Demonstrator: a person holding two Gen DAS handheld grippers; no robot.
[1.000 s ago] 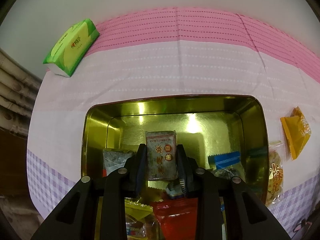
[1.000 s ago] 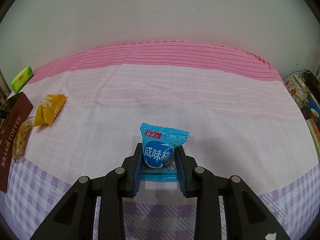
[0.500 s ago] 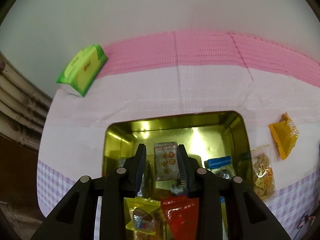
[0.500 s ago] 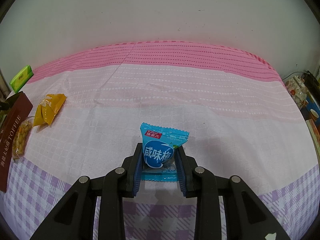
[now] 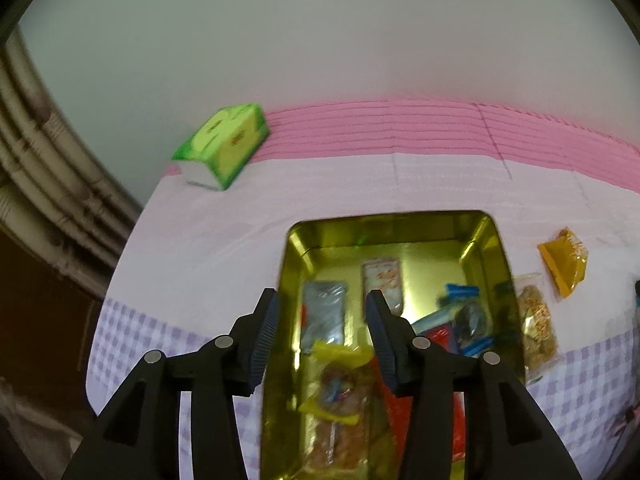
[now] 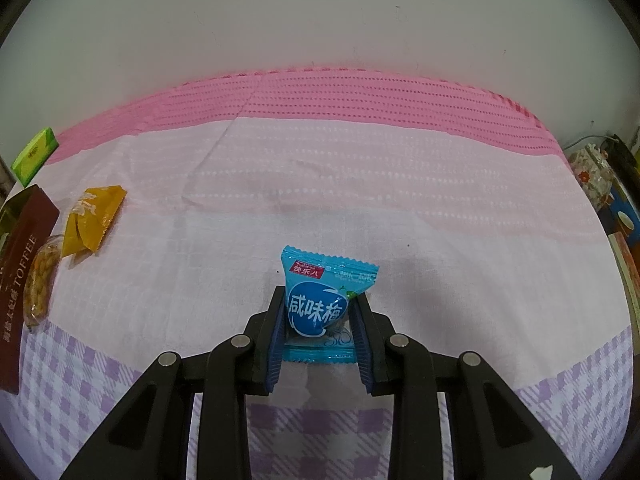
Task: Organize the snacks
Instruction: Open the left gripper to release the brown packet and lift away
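Note:
In the left wrist view my left gripper (image 5: 320, 298) hovers above the gold tin (image 5: 392, 218). Its jaws are opening and nothing is between them. A beige snack packet (image 5: 382, 280) lies flat on the tin's floor beside a silver packet (image 5: 323, 312), with several other wrapped snacks nearer me. In the right wrist view my right gripper (image 6: 320, 296) is shut on a blue plum-candy packet (image 6: 316, 308), which stands upright on the tablecloth.
A green tissue pack (image 5: 224, 144) lies at the table's far left corner. A yellow packet (image 5: 562, 260) and a clear bag of nuts (image 5: 536, 328) lie right of the tin. The tin's brown toffee side (image 6: 24, 248) shows at left in the right wrist view. Clutter (image 6: 592, 168) lines the right edge.
The left gripper let go of the beige packet, which now lies in the tin, then rose and drew back with its jaws parting. The right gripper kept still on the blue packet.

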